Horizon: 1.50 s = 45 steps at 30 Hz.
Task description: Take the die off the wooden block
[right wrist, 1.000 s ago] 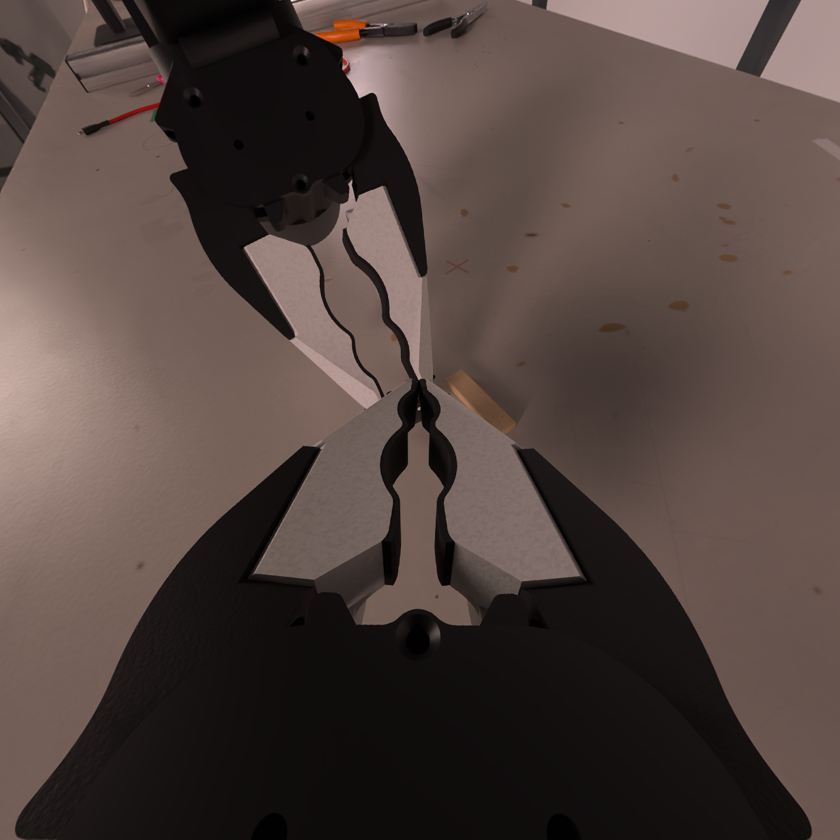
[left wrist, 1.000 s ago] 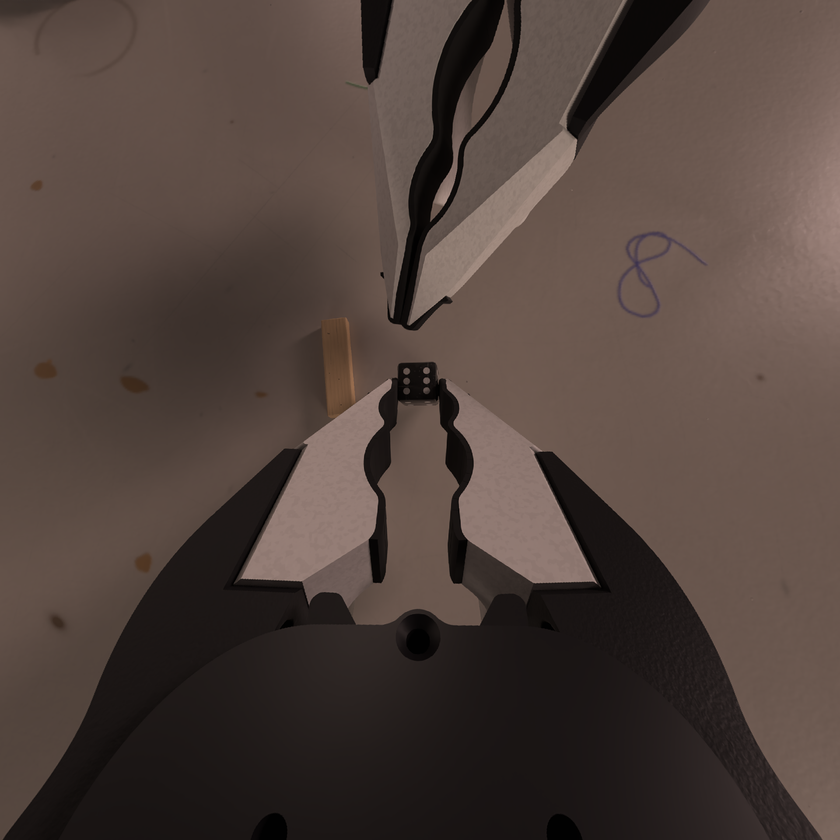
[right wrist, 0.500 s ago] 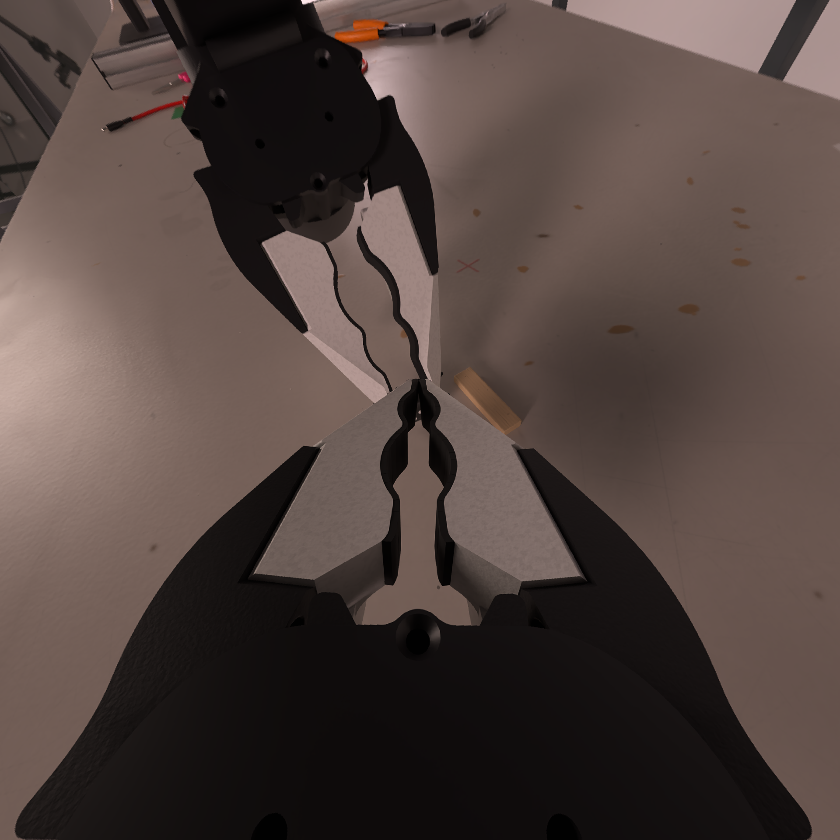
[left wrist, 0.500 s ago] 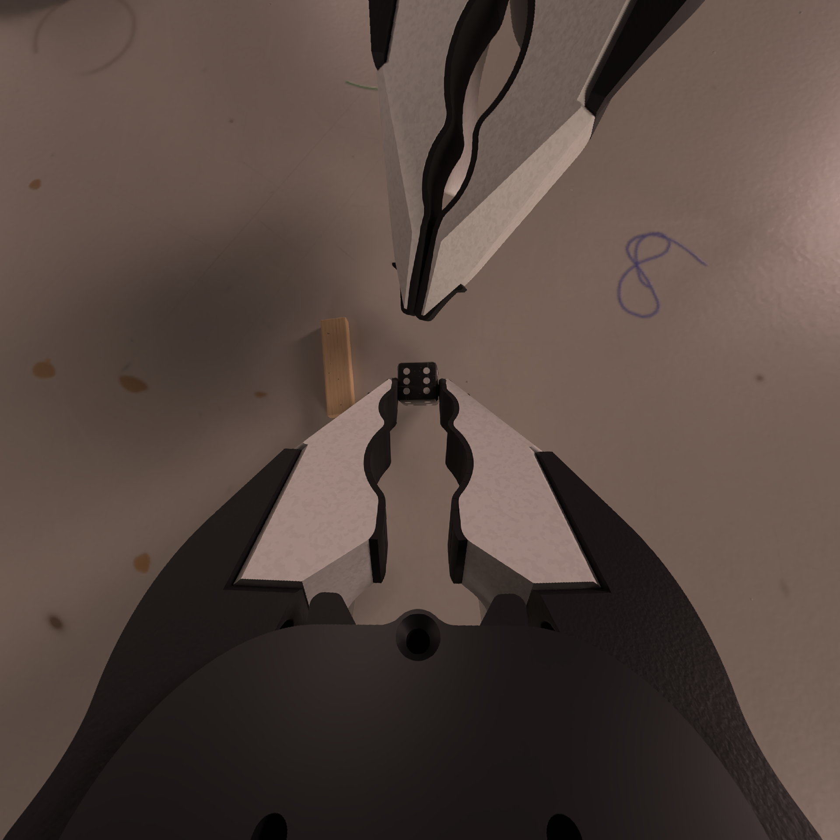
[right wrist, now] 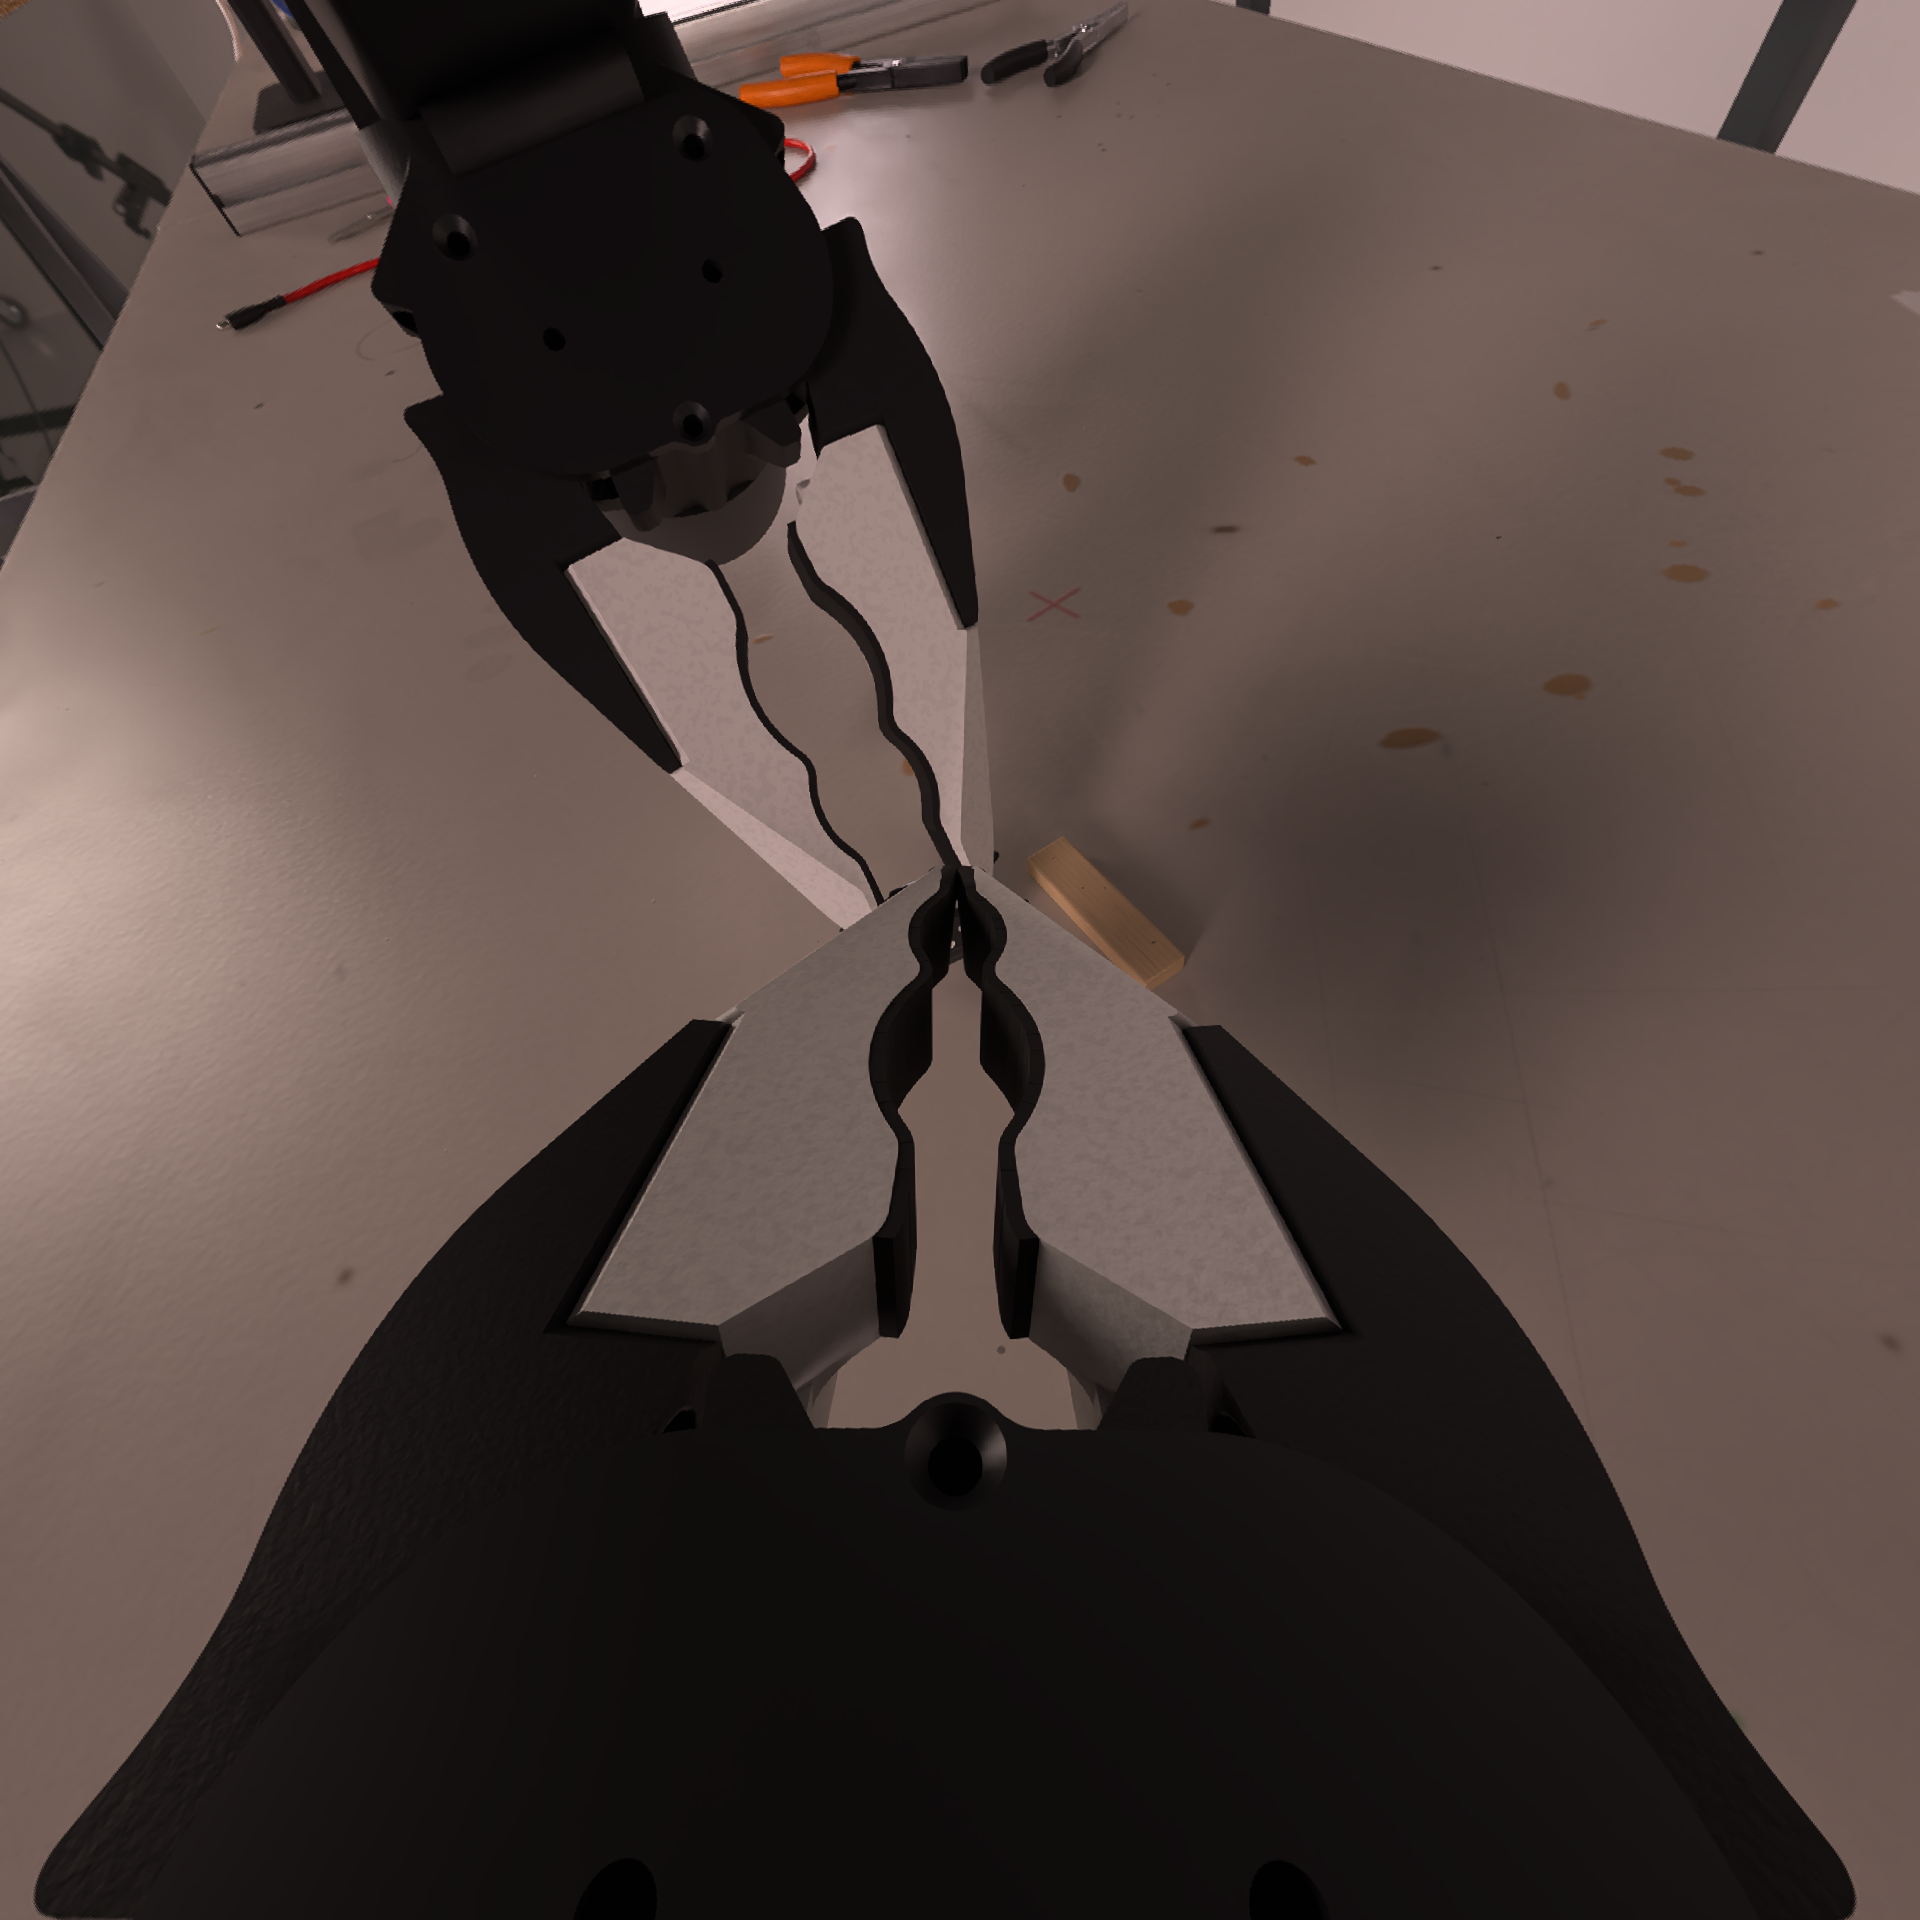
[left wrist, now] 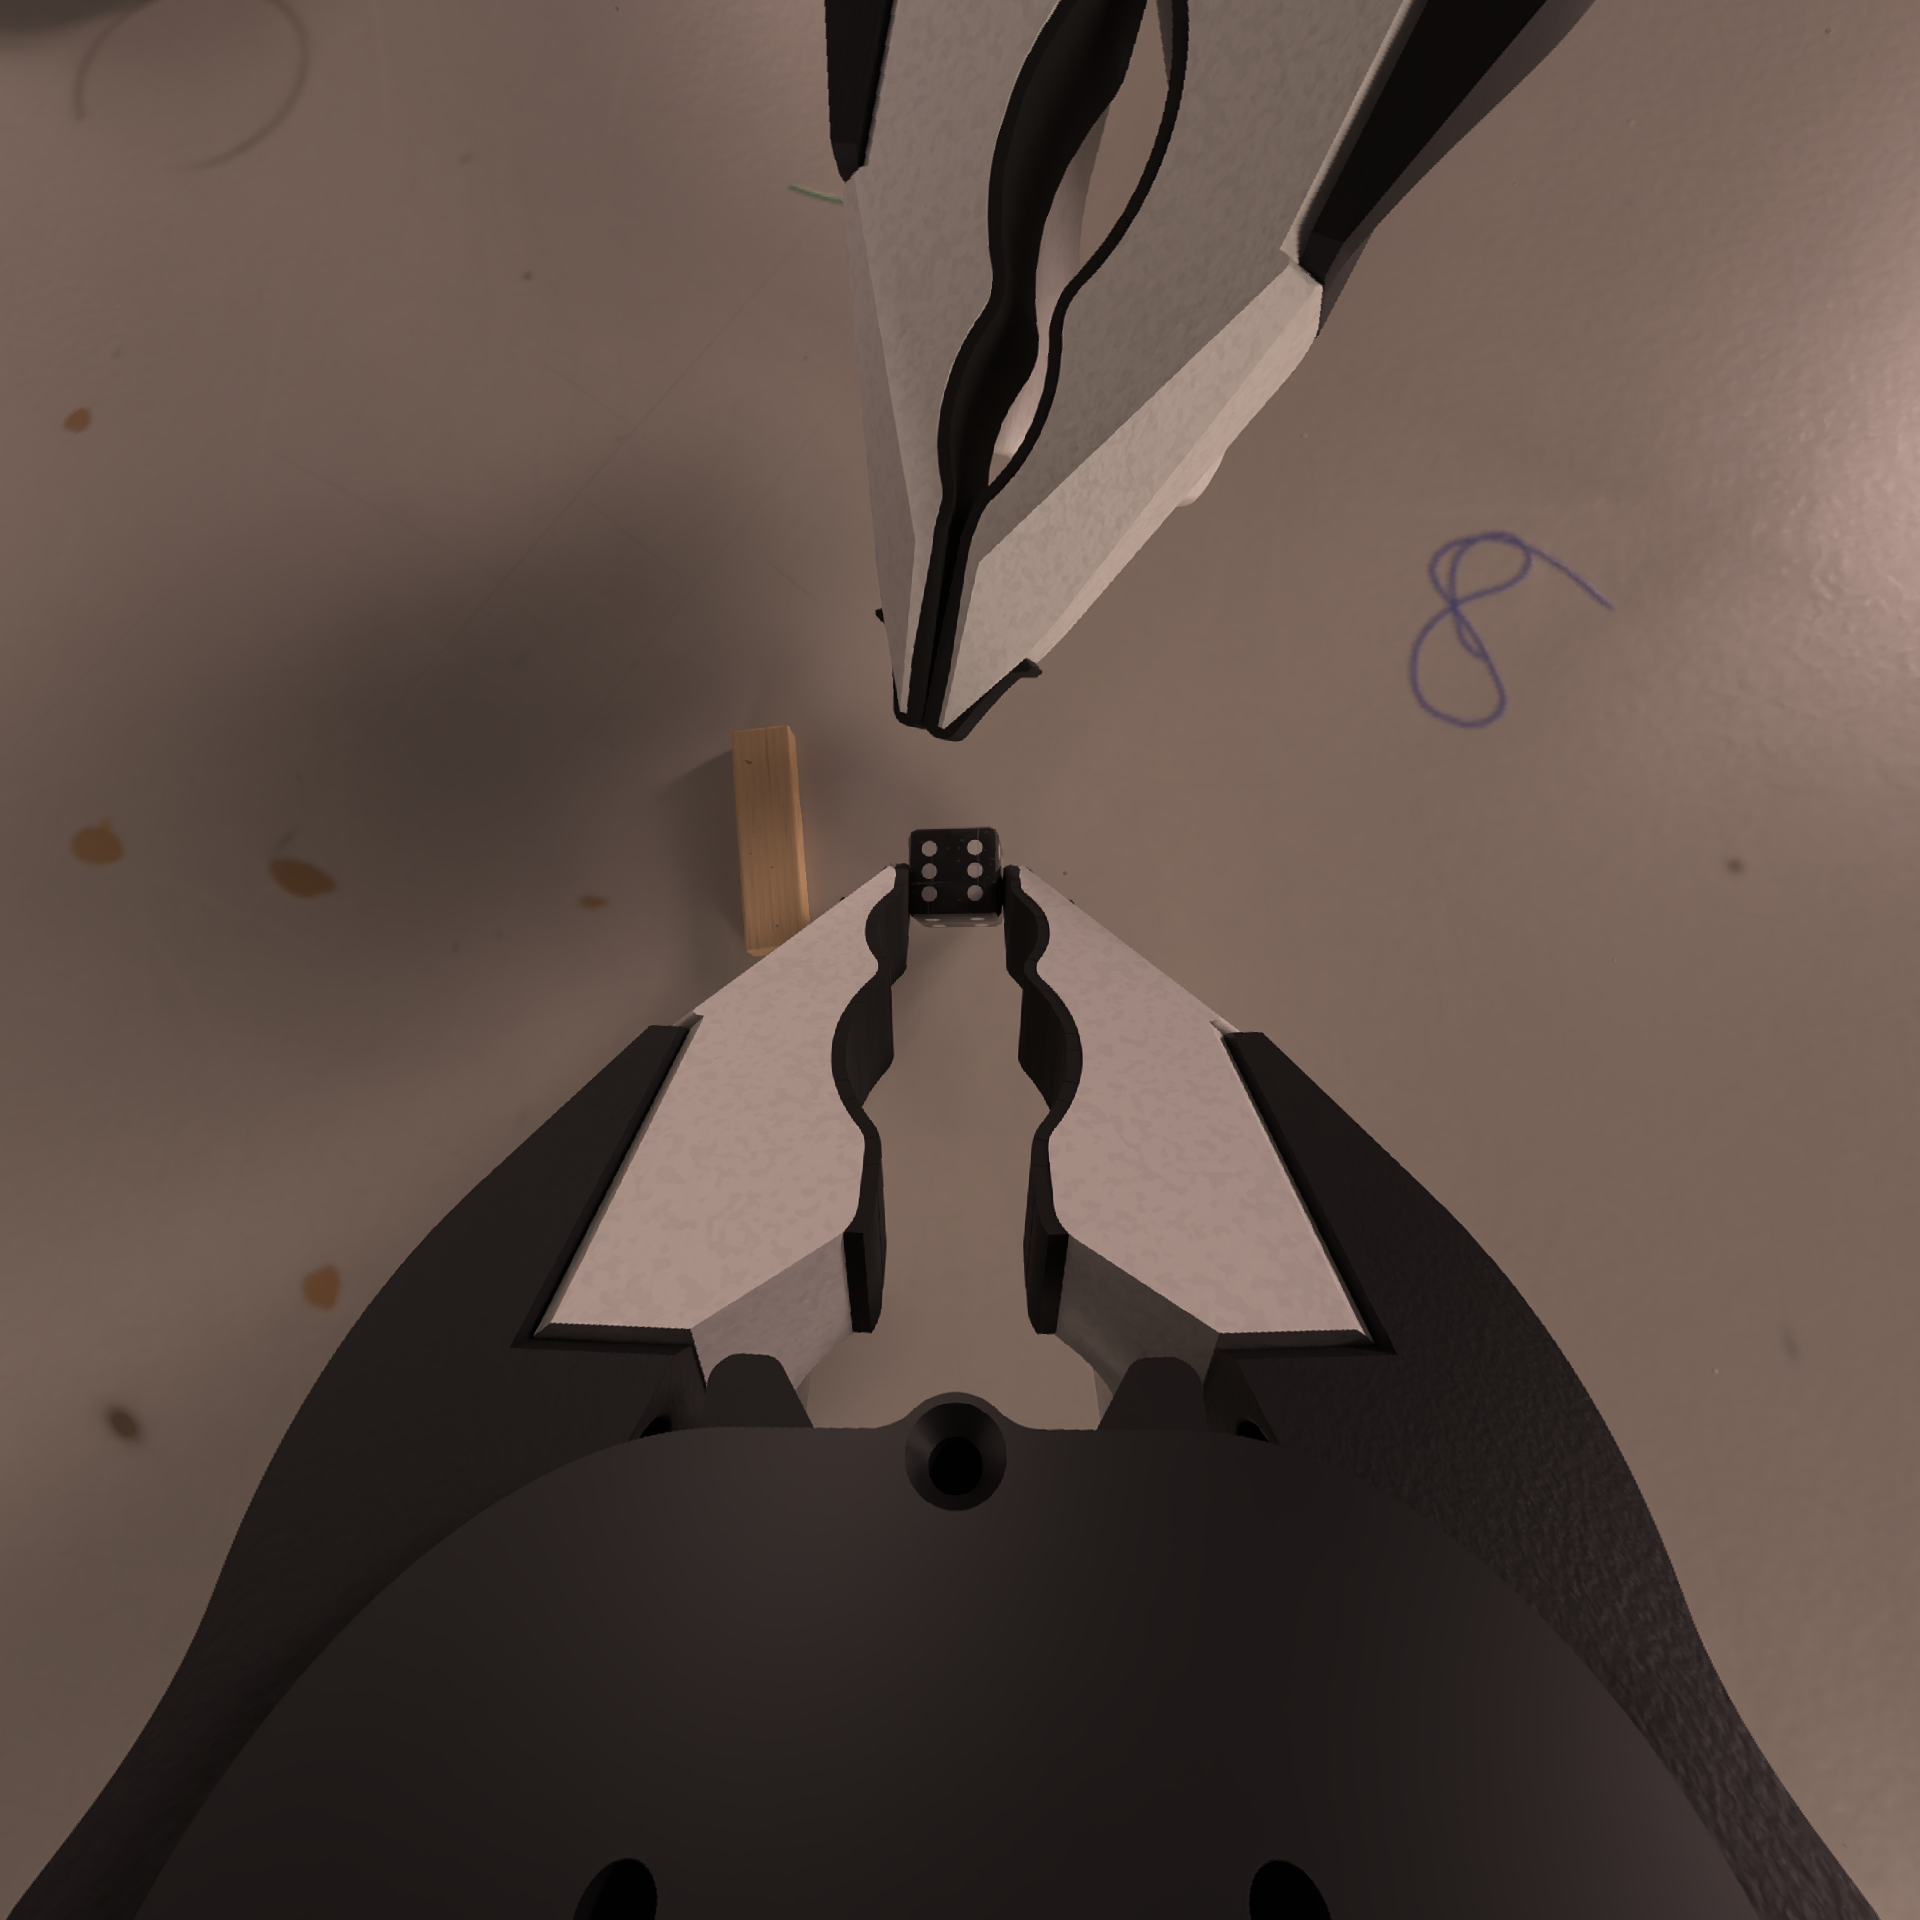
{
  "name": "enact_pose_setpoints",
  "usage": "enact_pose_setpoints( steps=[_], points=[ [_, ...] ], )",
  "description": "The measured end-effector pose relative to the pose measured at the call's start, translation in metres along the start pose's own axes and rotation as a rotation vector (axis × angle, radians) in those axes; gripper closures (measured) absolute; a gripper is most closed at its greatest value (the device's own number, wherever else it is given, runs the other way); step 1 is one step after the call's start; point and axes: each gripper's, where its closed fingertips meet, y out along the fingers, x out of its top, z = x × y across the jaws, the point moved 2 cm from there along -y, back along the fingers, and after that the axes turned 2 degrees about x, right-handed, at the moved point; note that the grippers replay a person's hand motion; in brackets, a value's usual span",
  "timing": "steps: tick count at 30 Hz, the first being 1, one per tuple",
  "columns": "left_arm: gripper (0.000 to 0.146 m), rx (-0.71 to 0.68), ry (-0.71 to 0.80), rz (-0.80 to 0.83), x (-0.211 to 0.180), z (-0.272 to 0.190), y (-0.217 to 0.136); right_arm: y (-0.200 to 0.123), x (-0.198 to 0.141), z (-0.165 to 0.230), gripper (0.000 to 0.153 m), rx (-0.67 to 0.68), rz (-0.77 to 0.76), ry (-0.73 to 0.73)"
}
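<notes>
A small black die (left wrist: 951, 871) with white pips sits between the fingertips of my left gripper (left wrist: 953, 896), which is shut on it. A pale wooden block (left wrist: 769, 840) lies flat on the table just left of the die, apart from it. My right gripper (left wrist: 930, 727) comes in from the top, shut and empty, with its tips a short way beyond the die. In the right wrist view my right gripper (right wrist: 956, 883) is shut tip to tip with the left gripper (right wrist: 914, 878). The die is hidden there. The block (right wrist: 1107, 914) lies to the right.
The brown table (right wrist: 1558, 935) carries stains, a blue scribble (left wrist: 1465, 634) and a red cross mark (right wrist: 1052, 605). At the far end lie orange-handled pliers (right wrist: 852, 75), black pliers (right wrist: 1049, 47), a red cable (right wrist: 301, 296) and a metal rail (right wrist: 281, 182).
The left gripper, the die and the block have stayed still. The right gripper has shifted only slightly, staying shut near the die.
</notes>
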Motion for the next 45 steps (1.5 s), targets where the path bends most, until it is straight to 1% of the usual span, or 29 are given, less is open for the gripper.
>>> enact_pose_setpoints(
  steps=[9,14,16,21,25,29,33,35,37,40,45],
  points=[
    [0.129,-0.002,0.002,0.000,0.000,-0.001,0.000,0.000,0.000,0.002,0.153,0.020,-0.002,0.003],
    [0.129,-0.002,0.001,0.000,0.000,-0.001,0.000,0.000,0.002,0.004,0.153,0.018,-0.017,-0.033],
    [0.129,0.000,0.006,0.001,0.000,-0.001,0.000,-0.001,0.005,0.004,0.151,-0.006,-0.042,-0.053],
    [0.129,0.038,0.072,0.012,0.002,0.000,0.001,-0.014,0.012,0.003,0.145,-0.123,-0.158,-0.107],
    [0.129,0.083,0.062,0.022,0.005,0.005,0.003,-0.027,0.012,-0.003,0.143,-0.198,-0.211,-0.094],
    [0.129,0.095,0.023,0.024,0.006,0.008,0.005,-0.032,0.010,-0.008,0.143,-0.199,-0.216,-0.061],
    [0.129,0.084,0.001,0.020,0.006,0.008,0.005,-0.031,0.006,-0.013,0.146,-0.260,-0.161,-0.083],
    [0.129,0.086,0.003,0.021,0.006,0.008,0.005,-0.027,0.006,-0.011,0.147,-0.233,-0.152,-0.071],
    [0.129,0.089,0.005,0.022,0.006,0.008,0.005,-0.022,0.006,-0.008,0.147,-0.169,-0.142,-0.030],
    [0.129,0.089,0.004,0.021,0.006,0.008,0.005,-0.017,0.003,-0.006,0.141,-0.082,-0.107,0.020],
    [0.129,0.085,-0.001,0.019,0.006,0.008,0.006,-0.009,0.000,-0.005,0.135,-0.028,-0.046,0.045]
  ],
)
